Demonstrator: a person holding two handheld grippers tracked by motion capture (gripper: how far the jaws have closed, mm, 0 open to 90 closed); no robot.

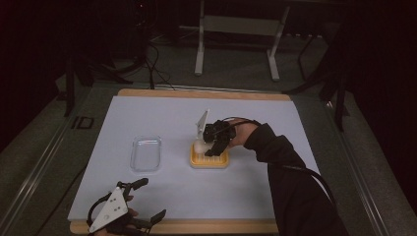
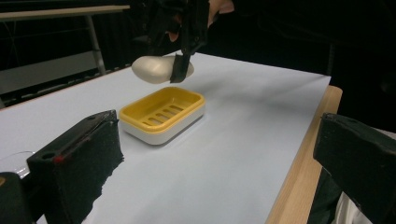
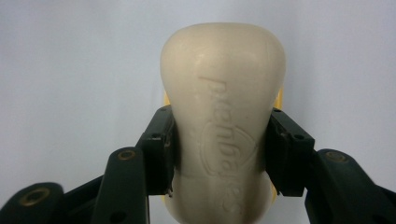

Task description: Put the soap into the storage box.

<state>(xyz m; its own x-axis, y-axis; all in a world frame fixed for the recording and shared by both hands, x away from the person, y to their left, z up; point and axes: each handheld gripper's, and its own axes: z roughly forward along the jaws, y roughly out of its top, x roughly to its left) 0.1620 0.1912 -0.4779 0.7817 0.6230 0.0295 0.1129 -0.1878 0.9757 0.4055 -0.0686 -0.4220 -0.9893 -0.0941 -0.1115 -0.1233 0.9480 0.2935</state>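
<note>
- My left tongs [image 1: 145, 199] sit at the near left corner of the tabletop [image 1: 162, 113], over the front edge of the pale sheet, with the grey three-cornered plate on top and a hand under them.
- Their jaws are released and stand wide apart with nothing between them; in the left gripper view each black jaw rises at one side of the picture and the sheet lies bare between them.
- Just beyond them, left of the middle, I see a clear plastic lid [image 1: 146, 153] lying flat on the sheet, well apart from everything else.
- Right of the lid, near the middle of the tabletop, stands the soap dish [image 1: 210, 161], yellow inside with a slotted floor and a white base [image 2: 162, 115].
- The soap bar [image 2: 156, 68], a cream oval, hangs in the air just above the far left edge of the dish and does not touch it.
- My right tongs [image 1: 208, 147] are clenched on the soap bar [image 3: 223, 126]: in the right gripper view one black pad presses each long side of it, and raised lettering runs along its face.
- A sliver of the yellow dish shows behind the bar in that view.
- My right sleeve [image 1: 290, 182] reaches in from the lower right, across the front edge of the tabletop.
</note>
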